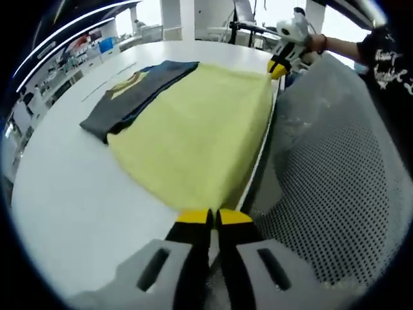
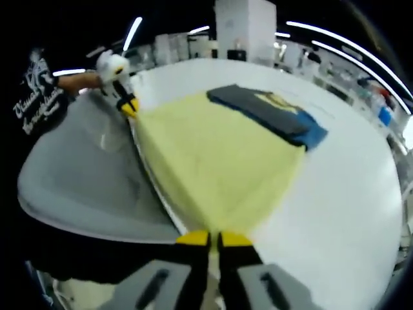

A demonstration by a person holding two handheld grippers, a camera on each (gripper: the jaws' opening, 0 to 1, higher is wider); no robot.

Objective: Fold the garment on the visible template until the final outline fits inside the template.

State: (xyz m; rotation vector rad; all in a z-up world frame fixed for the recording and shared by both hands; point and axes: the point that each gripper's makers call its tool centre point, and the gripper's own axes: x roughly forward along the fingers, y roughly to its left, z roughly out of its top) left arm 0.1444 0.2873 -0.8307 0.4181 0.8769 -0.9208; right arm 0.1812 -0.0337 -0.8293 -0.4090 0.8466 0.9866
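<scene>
A pale yellow garment (image 1: 200,135) lies spread flat on the white table (image 1: 71,200), one edge along the table's rim. In the left gripper view my left gripper (image 1: 213,217) is shut on the near corner of that edge. My right gripper (image 1: 279,66) pinches the far corner. The right gripper view shows the same garment (image 2: 213,168) from the other end, with my right gripper (image 2: 214,239) shut on its corner and the left gripper (image 2: 128,104) holding the far one. The cloth between them looks taut.
A folded dark grey and blue garment (image 1: 139,93) with a yellow print lies beyond the yellow one (image 2: 268,110). A grey mesh surface (image 1: 335,161) runs beside the table edge (image 2: 84,181). A person's black sleeve (image 1: 381,58) is behind it. Shelves line the room's far side.
</scene>
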